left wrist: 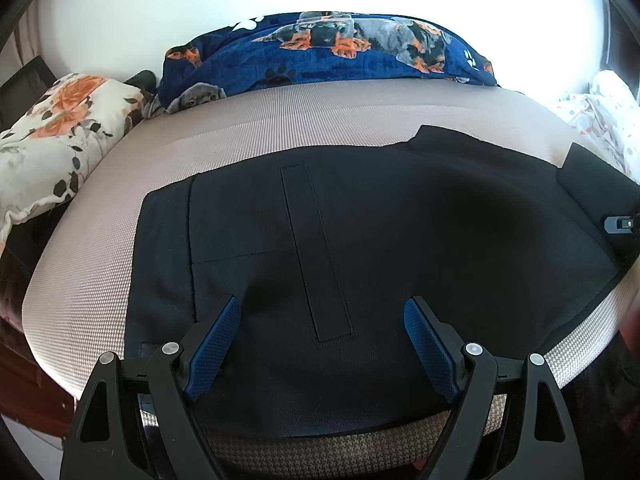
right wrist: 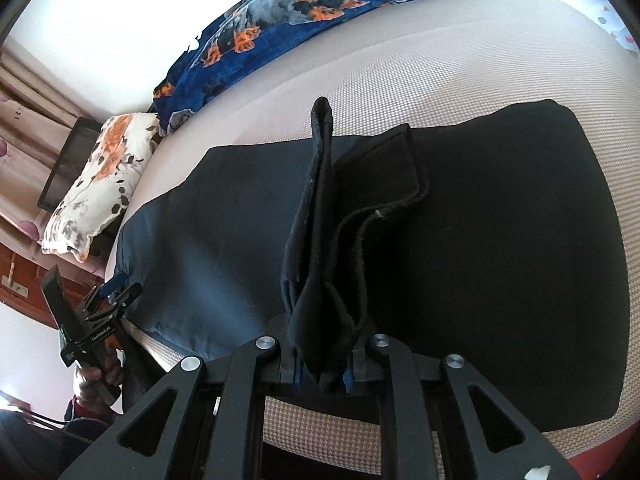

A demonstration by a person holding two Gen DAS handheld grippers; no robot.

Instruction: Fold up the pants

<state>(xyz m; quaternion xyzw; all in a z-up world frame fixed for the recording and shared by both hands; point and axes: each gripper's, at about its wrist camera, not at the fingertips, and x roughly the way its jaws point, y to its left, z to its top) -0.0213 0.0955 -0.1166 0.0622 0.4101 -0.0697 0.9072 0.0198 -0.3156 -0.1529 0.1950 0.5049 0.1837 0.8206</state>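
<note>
A wide bed with a beige woven mattress cover (left wrist: 280,120) fills both views, its weave fine and grid-like on top and houndstooth along the near edge. The dark navy cloth pants (left wrist: 360,240) lie spread flat across the near half of it, matte and smooth, with a long narrow stitched strip running down the panel in the left wrist view. Only the right wrist view shows the bunched end of the pants lifted off the bed: a thick, folded ridge of fabric with raw hems standing up from the flat layers.

Against the pale wall at the back lies a plush royal-blue blanket printed with dogs and paw marks (left wrist: 340,52), soft and rumpled. At the left bed corner sits a cream pillow with orange flowers and a frilled edge (left wrist: 60,128). The left wrist view alone catches white crumpled bedding with small coloured spots (left wrist: 604,116) at the right edge.

The left gripper (left wrist: 322,308) hovers over the pants with its ribbed blue pads (left wrist: 430,344) spread wide, nothing between them. The right gripper (right wrist: 322,372) is clamped on the raised fold of pants. The right wrist view also shows the person's left hand (right wrist: 96,376) gripping the other tool's handle beside the bed.
</note>
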